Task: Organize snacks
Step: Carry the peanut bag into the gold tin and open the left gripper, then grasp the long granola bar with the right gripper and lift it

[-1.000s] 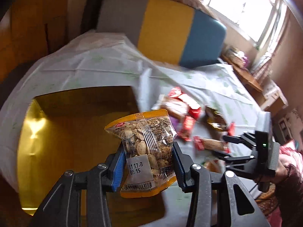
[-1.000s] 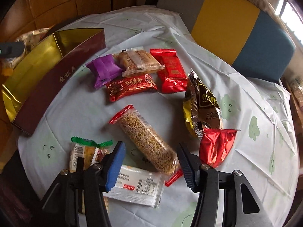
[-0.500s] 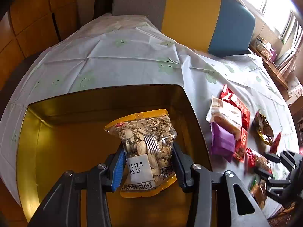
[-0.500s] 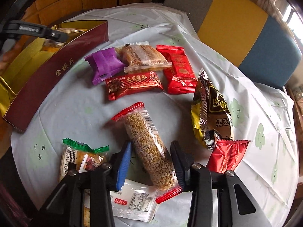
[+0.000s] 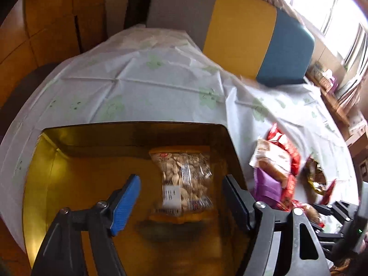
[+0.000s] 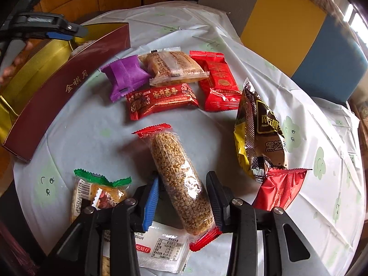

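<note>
Left wrist view, left hand-held gripper (image 5: 181, 197) jaws opening wide, nut packet (image 5: 184, 177) loose between, in gold box (image 5: 69, 179)

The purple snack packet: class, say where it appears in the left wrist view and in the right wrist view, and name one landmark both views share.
Left wrist view: the purple snack packet lies at the right, just outside the gold box's right wall.
Right wrist view: the packet lies upper left of centre, beside the box's maroon side.
Shared landmark: the gold box.
</note>
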Demonstrator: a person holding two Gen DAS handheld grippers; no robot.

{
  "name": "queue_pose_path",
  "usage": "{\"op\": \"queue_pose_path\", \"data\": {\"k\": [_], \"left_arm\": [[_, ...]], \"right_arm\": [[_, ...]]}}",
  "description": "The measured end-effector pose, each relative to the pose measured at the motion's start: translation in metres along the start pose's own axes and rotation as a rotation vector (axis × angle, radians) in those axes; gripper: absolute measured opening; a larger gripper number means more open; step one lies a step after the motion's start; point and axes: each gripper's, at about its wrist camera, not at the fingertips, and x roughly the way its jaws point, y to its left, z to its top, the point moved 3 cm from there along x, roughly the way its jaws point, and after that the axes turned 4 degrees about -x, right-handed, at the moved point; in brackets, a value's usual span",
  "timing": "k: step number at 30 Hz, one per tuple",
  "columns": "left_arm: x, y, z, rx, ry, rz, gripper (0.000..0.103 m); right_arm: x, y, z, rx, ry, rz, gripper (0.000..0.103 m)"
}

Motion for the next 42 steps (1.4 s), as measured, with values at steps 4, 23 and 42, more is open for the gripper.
{"op": "queue_pose_path", "data": {"k": [4,23,42], "left_arm": [[-0.042,-0.006,-0.026,0.014,-0.092,0.022,0.073],[-0.113,0.027,-0.116,-0.035,-0.194,0.107,0.073],[-0.130,0.088,-0.125,-0.193,-0.250,0.153,0.073]], "right_arm": [[-0.002,-0.001,0.001,0.028,-0.005,0.016,0.038],[-0.062,0.018,0.041,0.200,-0.109,0.149,0.028],[-0.009,0.190,0.163,0.135,-0.011,0.273,0.028]]}}
